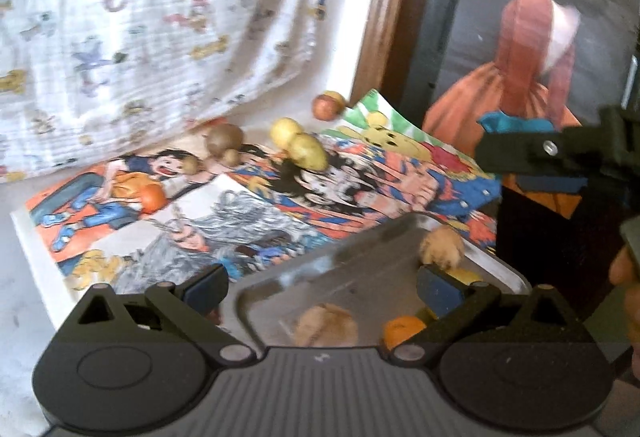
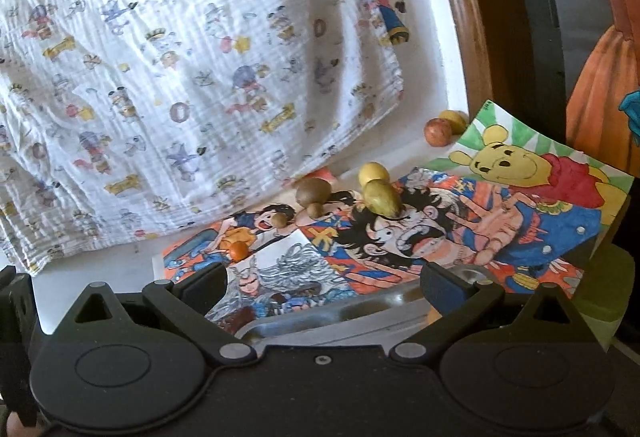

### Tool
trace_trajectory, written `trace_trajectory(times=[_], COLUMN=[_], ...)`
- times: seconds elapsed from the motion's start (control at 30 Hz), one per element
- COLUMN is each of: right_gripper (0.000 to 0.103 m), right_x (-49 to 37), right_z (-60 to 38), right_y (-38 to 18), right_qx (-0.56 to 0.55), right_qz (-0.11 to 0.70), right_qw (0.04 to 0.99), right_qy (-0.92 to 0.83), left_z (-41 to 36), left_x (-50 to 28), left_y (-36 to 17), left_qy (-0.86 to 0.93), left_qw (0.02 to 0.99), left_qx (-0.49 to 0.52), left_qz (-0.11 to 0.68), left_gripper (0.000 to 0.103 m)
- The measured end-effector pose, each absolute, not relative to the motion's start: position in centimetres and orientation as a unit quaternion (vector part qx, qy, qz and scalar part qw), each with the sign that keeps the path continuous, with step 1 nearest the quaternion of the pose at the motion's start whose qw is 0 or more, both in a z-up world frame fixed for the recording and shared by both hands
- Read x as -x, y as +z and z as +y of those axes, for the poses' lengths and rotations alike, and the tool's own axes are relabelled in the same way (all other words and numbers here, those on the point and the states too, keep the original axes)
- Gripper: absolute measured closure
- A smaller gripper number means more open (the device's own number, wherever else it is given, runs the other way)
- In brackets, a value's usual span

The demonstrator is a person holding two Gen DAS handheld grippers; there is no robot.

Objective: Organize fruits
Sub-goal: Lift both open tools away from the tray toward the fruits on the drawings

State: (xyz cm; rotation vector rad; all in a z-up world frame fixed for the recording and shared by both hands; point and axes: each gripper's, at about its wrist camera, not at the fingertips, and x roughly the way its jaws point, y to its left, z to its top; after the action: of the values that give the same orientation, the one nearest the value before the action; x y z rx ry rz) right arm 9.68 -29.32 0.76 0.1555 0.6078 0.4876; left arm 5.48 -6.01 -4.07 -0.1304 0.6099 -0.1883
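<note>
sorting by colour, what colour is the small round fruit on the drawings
Orange, clearest in the right wrist view.

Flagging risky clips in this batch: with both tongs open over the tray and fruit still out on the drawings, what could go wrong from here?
1. The yellow-green fruit leans on a rounder yellow one; taking either may send the other rolling.
2. The red fruit sits by the wall, off the curled edge of the Pooh drawing, so it could be overlooked.
3. The metal tray already holds fruit near the left tongs, which could bump it.
</note>
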Motion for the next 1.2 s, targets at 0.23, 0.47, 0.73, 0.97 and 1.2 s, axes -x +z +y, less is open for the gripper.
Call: trace_trajectory(times=[0.23, 0.47, 0.73, 0.97, 1.2], right_gripper=[0.001, 0.0, 0.0, 0.0, 0.0], right_x=[-9.6, -10.6, -13.4, -17.9, -22.1], right_z=[-27.4, -25.4, -22.9, -21.0, -18.7], right_y=[1.4, 1.9, 1.1, 0.0, -1.1], right_qx=[-0.064, -0.054, -0.047, -0.04, -0.029], right_qz=[0.294, 0.293, 0.305, 0.318, 0.335], right_qw=[0.92, 0.918, 0.911, 0.905, 0.9], right_qy=[0.251, 0.262, 0.275, 0.278, 0.279], left_z=[-3.0, -0.3, 1.4, 3.2, 4.4], left_x=[-5.8, -6.9, -9.3, -14.1, -18.7], left_y=[-3.4, -3.4, -4.3, -6.0, -7.2], left_qy=[-0.056, -0.022, 0.003, 0.031, 0.041], left_qw=[0.953, 0.956, 0.955, 0.951, 0.946], left_qx=[0.076, 0.082, 0.075, 0.059, 0.063], left_qz=[0.288, 0.282, 0.286, 0.303, 0.315], left_gripper=[0.001, 0.001, 0.001, 0.001, 0.001])
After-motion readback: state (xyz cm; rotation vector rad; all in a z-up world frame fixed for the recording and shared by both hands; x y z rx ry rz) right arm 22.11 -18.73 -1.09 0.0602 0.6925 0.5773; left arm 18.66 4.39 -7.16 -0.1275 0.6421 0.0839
